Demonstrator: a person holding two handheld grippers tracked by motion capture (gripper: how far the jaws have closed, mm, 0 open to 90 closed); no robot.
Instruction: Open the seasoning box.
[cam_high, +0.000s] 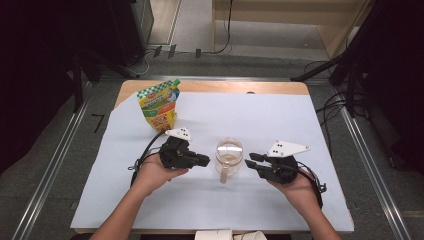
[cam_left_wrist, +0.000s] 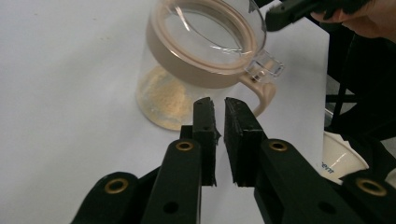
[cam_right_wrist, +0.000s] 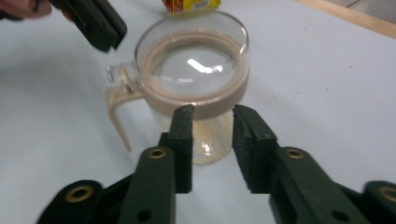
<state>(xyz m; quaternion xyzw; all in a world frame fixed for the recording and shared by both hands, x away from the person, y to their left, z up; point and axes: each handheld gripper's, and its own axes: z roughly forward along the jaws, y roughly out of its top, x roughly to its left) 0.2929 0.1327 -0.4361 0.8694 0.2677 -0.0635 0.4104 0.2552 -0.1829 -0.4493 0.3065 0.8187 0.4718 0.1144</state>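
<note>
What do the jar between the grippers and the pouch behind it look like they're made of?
Jar: clear glass or hard plastic; you see powder through the wall and glare on its lid. Its beige band and handle look like matte plastic. Pouch: glossy printed plastic film, slightly crinkled.

In the right gripper view the yellow pouch (cam_right_wrist: 192, 4) is cut off by the top edge, its print unreadable; in the left gripper view the paper cup (cam_left_wrist: 340, 161) is half hidden behind the jaws; the jar (cam_left_wrist: 201, 60) loses its rim at the top edge
</note>
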